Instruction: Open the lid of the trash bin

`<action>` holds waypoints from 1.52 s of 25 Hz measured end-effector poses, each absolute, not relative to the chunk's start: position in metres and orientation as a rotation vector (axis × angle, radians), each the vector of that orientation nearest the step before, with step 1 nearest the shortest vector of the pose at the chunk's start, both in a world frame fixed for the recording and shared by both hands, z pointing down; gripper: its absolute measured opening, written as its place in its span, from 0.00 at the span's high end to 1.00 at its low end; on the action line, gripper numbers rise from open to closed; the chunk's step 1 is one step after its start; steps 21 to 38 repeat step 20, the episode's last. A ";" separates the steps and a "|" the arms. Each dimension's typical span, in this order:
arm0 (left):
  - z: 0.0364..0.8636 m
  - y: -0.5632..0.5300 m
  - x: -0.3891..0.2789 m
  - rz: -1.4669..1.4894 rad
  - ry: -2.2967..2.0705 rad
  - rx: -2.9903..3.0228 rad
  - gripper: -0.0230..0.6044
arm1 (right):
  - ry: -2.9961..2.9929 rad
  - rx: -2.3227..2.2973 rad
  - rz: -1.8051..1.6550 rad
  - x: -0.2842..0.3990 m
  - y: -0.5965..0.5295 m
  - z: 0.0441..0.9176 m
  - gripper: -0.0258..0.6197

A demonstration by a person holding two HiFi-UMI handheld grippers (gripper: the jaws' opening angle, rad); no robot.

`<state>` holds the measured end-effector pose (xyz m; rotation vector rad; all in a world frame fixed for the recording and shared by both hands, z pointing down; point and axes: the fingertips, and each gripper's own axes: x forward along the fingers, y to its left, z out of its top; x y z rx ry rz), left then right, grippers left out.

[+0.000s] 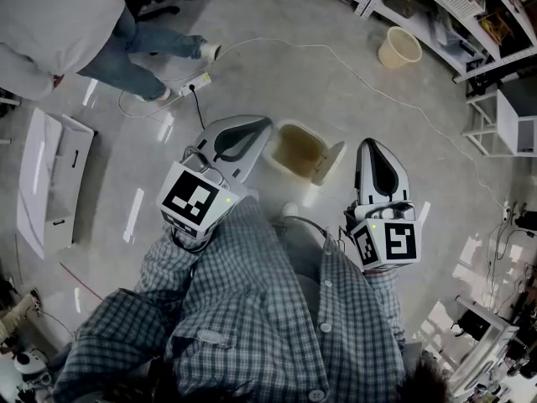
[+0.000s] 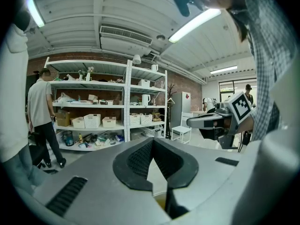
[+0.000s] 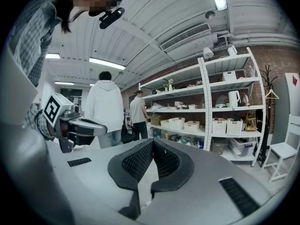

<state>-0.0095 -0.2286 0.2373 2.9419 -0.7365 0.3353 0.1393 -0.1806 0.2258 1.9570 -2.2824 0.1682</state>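
A small white trash bin (image 1: 295,151) stands on the floor just ahead of me, and its brownish inside is in sight. Its lid (image 1: 330,161) is tilted up at the bin's right side. My left gripper (image 1: 265,124) hovers above the bin's left rim with its jaws shut on nothing; in its own view the pads (image 2: 140,158) meet at the tip. My right gripper (image 1: 367,143) hangs just right of the lid, apart from it, also shut and empty, with its pads (image 3: 140,161) closed together.
A person in a grey top and jeans (image 1: 84,32) stands at the far left, near a power strip (image 1: 197,82) and its cable. A beige basket (image 1: 399,47) sits by shelving (image 1: 453,15). A white panel (image 1: 50,175) lies to the left.
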 end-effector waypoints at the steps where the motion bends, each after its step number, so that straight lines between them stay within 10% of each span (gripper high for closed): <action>1: 0.238 -0.228 -0.010 0.338 -0.736 2.940 0.96 | -2.282 1.956 0.170 0.139 -0.181 0.226 0.93; 38: 0.245 -0.231 -0.009 0.351 -0.726 2.931 0.96 | -2.265 1.952 0.201 0.141 -0.183 0.236 0.93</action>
